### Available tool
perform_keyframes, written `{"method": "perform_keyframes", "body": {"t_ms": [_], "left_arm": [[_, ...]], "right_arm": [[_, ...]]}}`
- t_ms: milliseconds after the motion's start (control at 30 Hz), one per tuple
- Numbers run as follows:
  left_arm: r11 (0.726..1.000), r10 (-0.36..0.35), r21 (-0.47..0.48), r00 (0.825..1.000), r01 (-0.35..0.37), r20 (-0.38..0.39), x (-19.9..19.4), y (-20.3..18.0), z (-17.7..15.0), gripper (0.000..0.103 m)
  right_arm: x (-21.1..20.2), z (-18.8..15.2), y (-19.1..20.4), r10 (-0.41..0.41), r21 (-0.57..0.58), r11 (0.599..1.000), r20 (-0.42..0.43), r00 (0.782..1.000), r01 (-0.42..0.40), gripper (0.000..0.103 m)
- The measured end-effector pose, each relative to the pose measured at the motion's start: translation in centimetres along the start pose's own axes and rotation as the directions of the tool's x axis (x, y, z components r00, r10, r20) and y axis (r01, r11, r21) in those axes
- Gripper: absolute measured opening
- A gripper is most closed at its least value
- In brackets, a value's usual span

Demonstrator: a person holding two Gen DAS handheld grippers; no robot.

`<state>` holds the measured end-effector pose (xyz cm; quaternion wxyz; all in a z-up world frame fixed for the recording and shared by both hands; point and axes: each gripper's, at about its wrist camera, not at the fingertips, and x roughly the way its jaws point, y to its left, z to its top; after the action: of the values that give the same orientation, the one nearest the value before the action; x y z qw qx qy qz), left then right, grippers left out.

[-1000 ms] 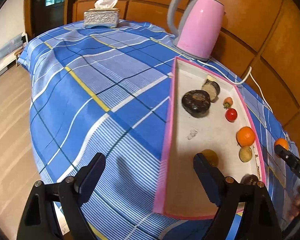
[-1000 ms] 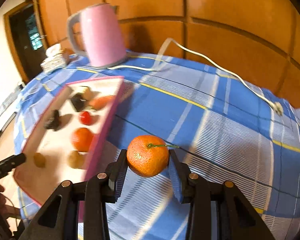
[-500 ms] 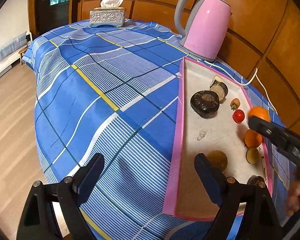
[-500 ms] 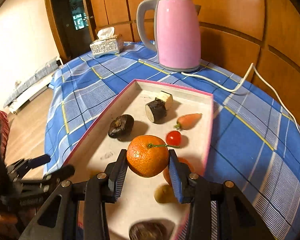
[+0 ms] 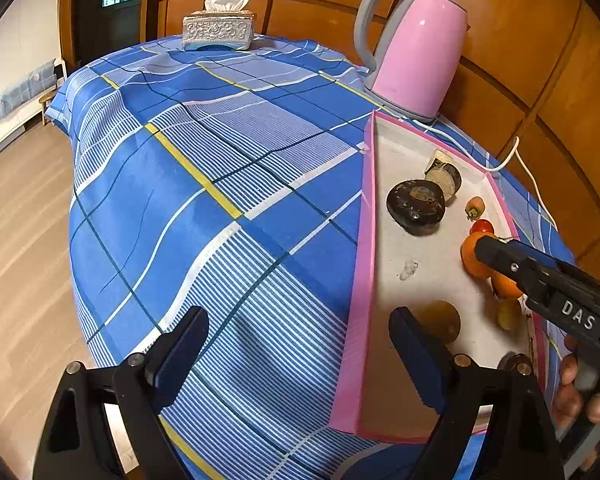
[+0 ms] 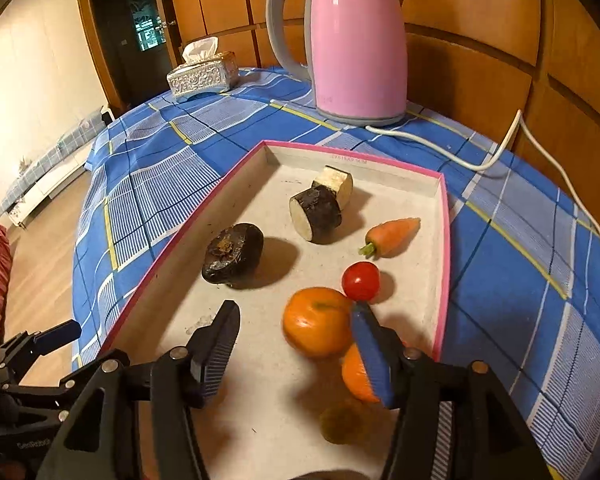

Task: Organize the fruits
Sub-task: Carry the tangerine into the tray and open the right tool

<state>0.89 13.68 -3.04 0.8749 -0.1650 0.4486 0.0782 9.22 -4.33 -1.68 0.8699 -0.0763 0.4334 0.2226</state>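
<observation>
A pink-rimmed tray (image 6: pixel 442 248) on the blue checked cloth holds an orange (image 6: pixel 316 328) beside a cherry tomato (image 6: pixel 361 281). A second orange (image 6: pixel 354 376), a small carrot (image 6: pixel 392 232), a dark round fruit (image 6: pixel 232 254) and a cut dark piece (image 6: pixel 318 212) lie there too. My right gripper (image 6: pixel 294 348) hangs over the tray with its jaws opening. The first orange lies free between and just ahead of its fingers. My left gripper (image 5: pixel 298 352) stands open and empty astride the tray's left rim (image 5: pixel 366 216), near a brown fruit (image 5: pixel 440 318).
A pink kettle (image 6: pixel 356 40) stands behind the tray, its white cord (image 6: pixel 500 152) trailing right over the cloth. A silver tissue box (image 6: pixel 204 72) sits at the far end. Wooden panelling backs the table; the floor drops off on the left.
My right gripper carried the orange from over the cloth to over the tray, then its jaws spread and the orange dropped onto the tray by the tomato. The left gripper stayed put.
</observation>
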Motion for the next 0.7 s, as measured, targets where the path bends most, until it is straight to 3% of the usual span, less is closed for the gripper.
{"method": "perform_keyframes", "body": {"t_ms": [433,600,700], "left_arm": [[1.000,-0.001,0.018,1.000,0.000,0.023,-0.7,-0.5,-0.2,0.097],[0.999,0.016,0.035,0.998,-0.018,0.063,-1.6,-1.0,-0.4,0.101],[0.997,0.037,0.065,0.994,-0.044,0.100,-2.3,-1.7,-0.7,0.103]], "right_arm": [[-2.6,-1.7,-0.3,-0.030,0.041,0.999,0.052,0.998,0.028,0.059],[-4.6,-3.0,-0.5,-0.081,0.077,0.994,0.093,0.992,0.074,0.060],[-5.8,-4.1,-0.7,-0.157,0.107,0.984,0.118,0.981,0.145,0.062]]}}
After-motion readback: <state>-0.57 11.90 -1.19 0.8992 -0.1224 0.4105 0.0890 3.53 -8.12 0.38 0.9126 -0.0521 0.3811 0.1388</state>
